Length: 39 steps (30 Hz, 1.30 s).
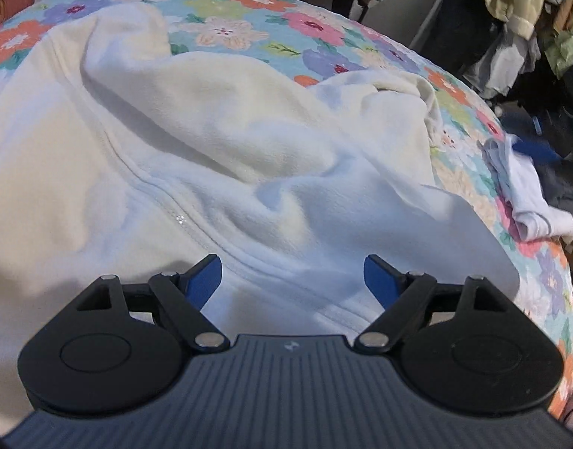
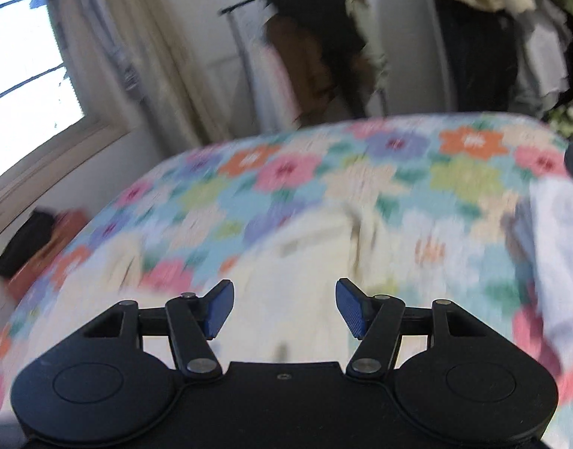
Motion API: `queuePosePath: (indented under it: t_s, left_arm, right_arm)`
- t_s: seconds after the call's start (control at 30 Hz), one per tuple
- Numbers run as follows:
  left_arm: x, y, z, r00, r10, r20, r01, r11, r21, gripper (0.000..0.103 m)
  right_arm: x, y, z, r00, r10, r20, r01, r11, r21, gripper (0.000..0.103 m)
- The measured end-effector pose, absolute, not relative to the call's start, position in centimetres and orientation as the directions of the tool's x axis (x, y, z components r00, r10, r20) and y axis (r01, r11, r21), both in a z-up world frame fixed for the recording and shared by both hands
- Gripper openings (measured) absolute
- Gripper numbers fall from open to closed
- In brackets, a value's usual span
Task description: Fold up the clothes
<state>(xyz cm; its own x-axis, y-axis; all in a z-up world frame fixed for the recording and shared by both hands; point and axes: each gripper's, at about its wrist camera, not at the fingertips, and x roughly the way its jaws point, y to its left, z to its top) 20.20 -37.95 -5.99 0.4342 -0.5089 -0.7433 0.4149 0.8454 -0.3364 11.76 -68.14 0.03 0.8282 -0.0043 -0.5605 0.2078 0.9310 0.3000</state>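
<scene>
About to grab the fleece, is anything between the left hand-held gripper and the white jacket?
Nothing visible. The left hand-held gripper is open directly over the white jacket, near its zipper.

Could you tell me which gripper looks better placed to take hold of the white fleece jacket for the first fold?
Left, probably. The left gripper is open right over the white fleece jacket, near its zipper. The right gripper, also open, looks farther back, its view blurred.
</scene>
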Motion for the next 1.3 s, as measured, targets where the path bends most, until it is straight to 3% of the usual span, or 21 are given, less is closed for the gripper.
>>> queuePosePath:
  t_s: [0.1,0.2,0.23,0.37,0.53,0.7,0.93,0.97,1.03,1.1,1.13,1.17,1.2,1.3]
  left_arm:
    - [19.1,-37.9,-5.2,0.433,-0.513,-0.741,0.419,0.842,-0.338,0.083]
    - [16.7,-37.0,-4.0,0.473,-0.482,-0.738,0.387,0.866,-0.317,0.087]
    - [15.8,-36.9,-3.6,0.491,-0.455,-0.743,0.374,0.88,-0.292,0.091]
    - [14.8,-37.4,-3.0,0.497,-0.439,-0.749,0.393,0.883,-0.257,0.092]
    - [14.8,-38.0,-4.4,0.444,-0.398,-0.803,0.329,0.906,-0.267,0.092]
    - [15.1,-37.8,-5.2,0.466,-0.363,-0.807,0.337,0.916,-0.218,0.093]
    - [16.9,-36.6,-7.2,0.422,-0.402,-0.813,0.243,0.914,-0.326,0.095]
    - [17.0,-36.6,-7.2,0.429,-0.396,-0.812,0.241,0.916,-0.319,0.095]
    - [17.0,-36.8,-7.2,0.437,-0.391,-0.81,0.246,0.918,-0.311,0.095]
    - [17.0,-37.1,-7.2,0.442,-0.392,-0.807,0.266,0.916,-0.3,0.095]
    - [16.9,-37.3,-7.0,0.448,-0.394,-0.802,0.288,0.913,-0.288,0.095]
    - [16.6,-37.4,-6.7,0.456,-0.395,-0.797,0.311,0.91,-0.273,0.095]
    - [16.0,-37.3,-6.2,0.466,-0.405,-0.787,0.329,0.905,-0.271,0.095]
    - [14.1,-36.9,-4.3,0.488,-0.464,-0.739,0.384,0.875,-0.296,0.095]
  right_arm:
    - [7.2,-66.3,-2.1,0.821,0.047,-0.569,0.124,0.958,0.258,0.067]
    - [3.6,-64.6,-4.1,0.811,0.082,-0.579,0.044,0.979,0.201,0.076]
    - [2.6,-64.2,-4.9,0.806,0.107,-0.583,0.018,0.979,0.205,0.076]
    - [1.4,-63.6,-7.8,0.779,0.187,-0.599,-0.052,0.97,0.236,0.077]
    - [2.0,-63.9,-9.7,0.81,0.027,-0.586,0.077,0.985,0.151,0.08]
    - [3.8,-65.5,-11.2,0.812,0.132,-0.569,0.064,0.949,0.31,0.08]
    - [6.2,-64.2,-12.8,0.825,0.199,-0.529,0.031,0.918,0.395,0.084]
    - [6.4,-63.7,-12.6,0.829,0.229,-0.51,-0.009,0.917,0.398,0.082]
    - [6.8,-62.6,-11.9,0.833,0.279,-0.478,-0.082,0.916,0.392,0.054]
    - [6.8,-61.7,-11.2,0.836,0.246,-0.49,-0.053,0.926,0.374,0.05]
    - [6.7,-61.5,-10.9,0.836,0.241,-0.493,-0.042,0.924,0.381,0.04]
    - [6.4,-61.4,-10.5,0.837,0.248,-0.487,-0.039,0.916,0.4,0.036]
    - [5.8,-61.5,-9.9,0.844,0.26,-0.469,-0.04,0.903,0.428,0.02]
    - [4.1,-62.3,-7.8,0.864,0.291,-0.411,-0.058,0.868,0.492,0.019]
